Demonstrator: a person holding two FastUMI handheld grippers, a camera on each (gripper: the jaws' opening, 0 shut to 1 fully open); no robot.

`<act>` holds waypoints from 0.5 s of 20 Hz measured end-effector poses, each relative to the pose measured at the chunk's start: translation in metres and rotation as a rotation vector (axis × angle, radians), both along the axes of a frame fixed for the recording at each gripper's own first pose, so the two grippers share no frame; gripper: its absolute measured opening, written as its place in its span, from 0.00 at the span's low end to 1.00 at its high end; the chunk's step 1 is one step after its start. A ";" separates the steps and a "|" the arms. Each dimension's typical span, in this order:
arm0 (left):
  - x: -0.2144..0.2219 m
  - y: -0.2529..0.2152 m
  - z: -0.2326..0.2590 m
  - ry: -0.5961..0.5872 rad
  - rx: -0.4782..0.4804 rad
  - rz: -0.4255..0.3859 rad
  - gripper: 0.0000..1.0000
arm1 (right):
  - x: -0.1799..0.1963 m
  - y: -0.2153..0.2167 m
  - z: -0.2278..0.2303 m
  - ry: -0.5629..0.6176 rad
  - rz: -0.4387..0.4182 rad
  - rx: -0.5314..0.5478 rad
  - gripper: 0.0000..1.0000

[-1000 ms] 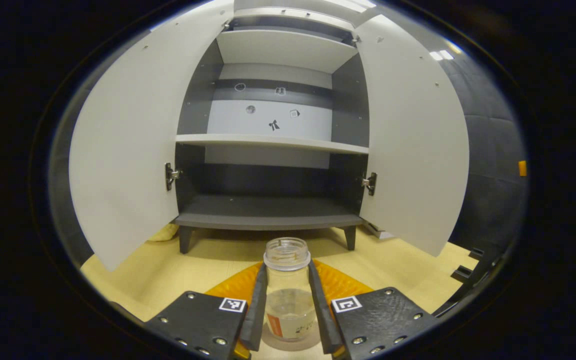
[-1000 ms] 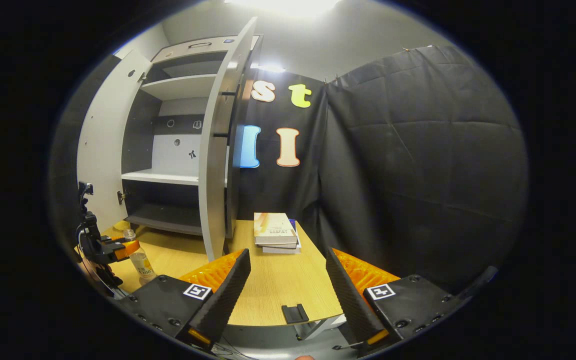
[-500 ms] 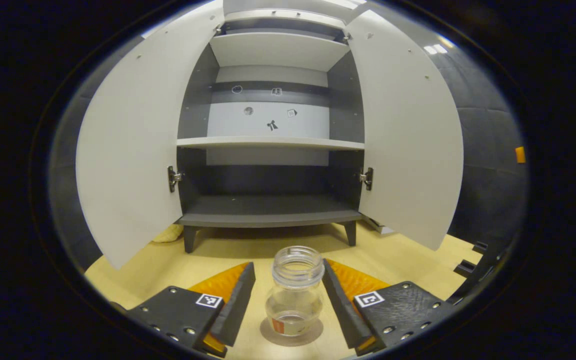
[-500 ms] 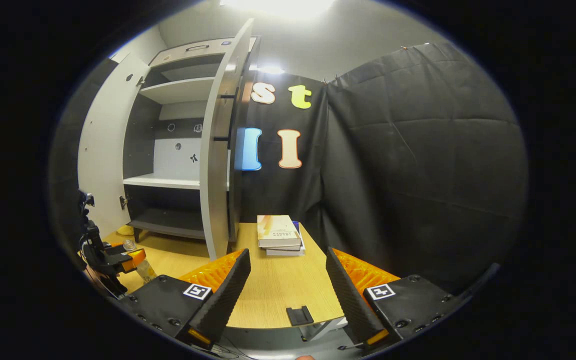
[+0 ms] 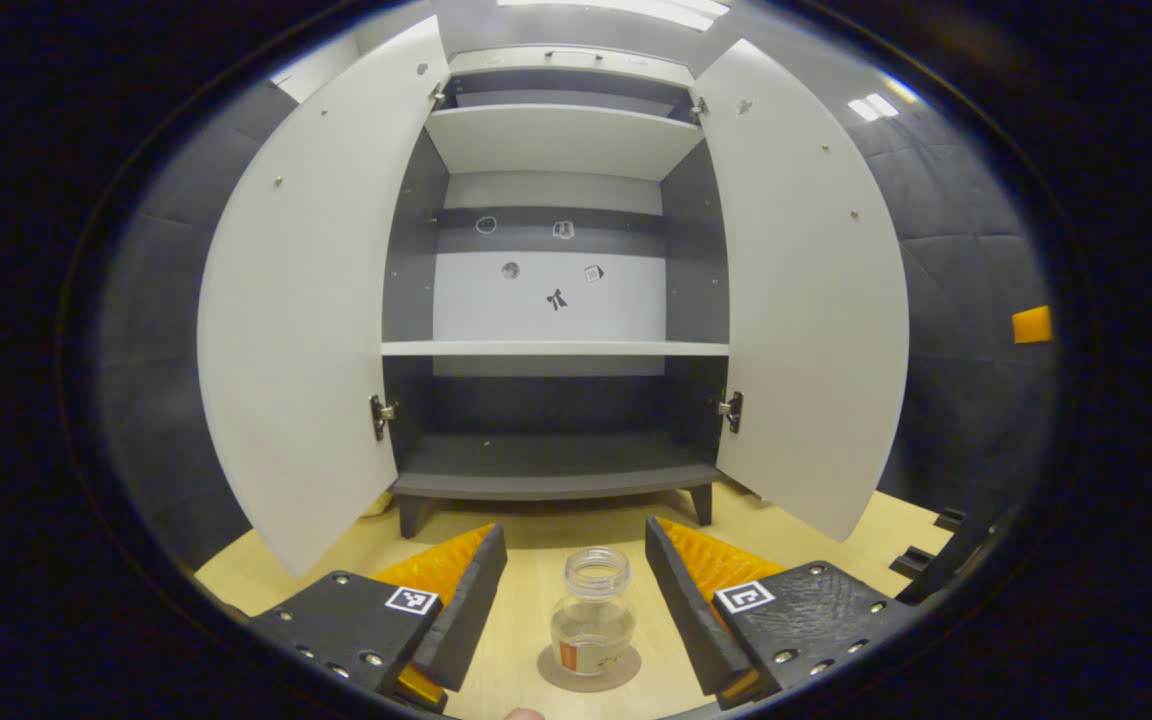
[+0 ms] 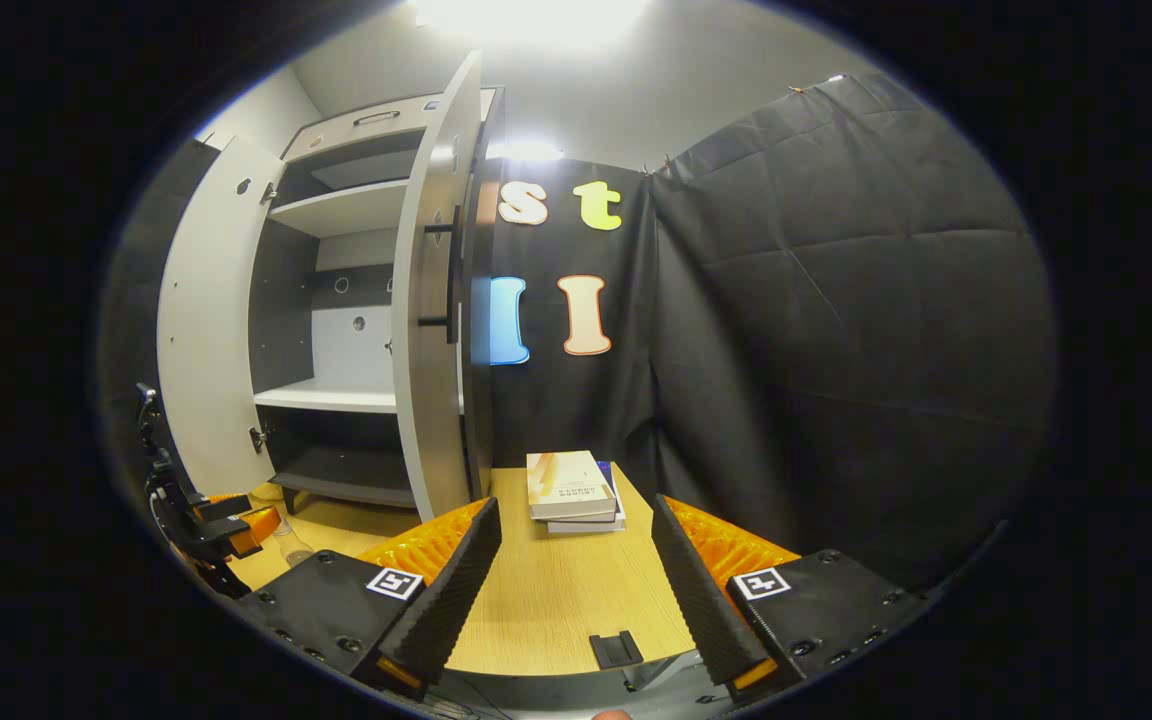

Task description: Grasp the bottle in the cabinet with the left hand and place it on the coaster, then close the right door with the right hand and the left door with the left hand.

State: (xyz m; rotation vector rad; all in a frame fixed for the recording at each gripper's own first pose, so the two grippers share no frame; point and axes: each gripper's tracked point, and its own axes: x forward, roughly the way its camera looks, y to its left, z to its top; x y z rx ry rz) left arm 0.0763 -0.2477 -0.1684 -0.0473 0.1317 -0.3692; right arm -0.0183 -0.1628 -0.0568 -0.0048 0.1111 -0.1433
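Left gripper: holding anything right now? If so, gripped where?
Nothing is held. The left gripper is open, its fingers apart on either side of the bottle without touching it; the bottle stands upright on the coaster. The right gripper is open too.

The clear, capless glass bottle (image 5: 593, 609) with its orange-and-white label stands upright on the round grey coaster (image 5: 589, 669). Behind it, the grey cabinet (image 5: 556, 300) gapes wide, its white left door (image 5: 311, 310) and white right door (image 5: 804, 290) both swung open.
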 end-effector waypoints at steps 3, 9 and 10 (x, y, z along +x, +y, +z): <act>-0.012 0.013 0.029 -0.022 0.008 0.010 0.85 | 0.010 0.000 0.014 -0.015 0.032 0.006 0.96; -0.037 0.059 0.078 -0.051 0.018 0.082 0.86 | 0.044 0.004 0.051 -0.034 0.091 0.019 0.96; -0.040 0.070 0.083 -0.052 0.021 0.100 0.84 | 0.049 0.005 0.058 -0.033 0.097 0.027 0.97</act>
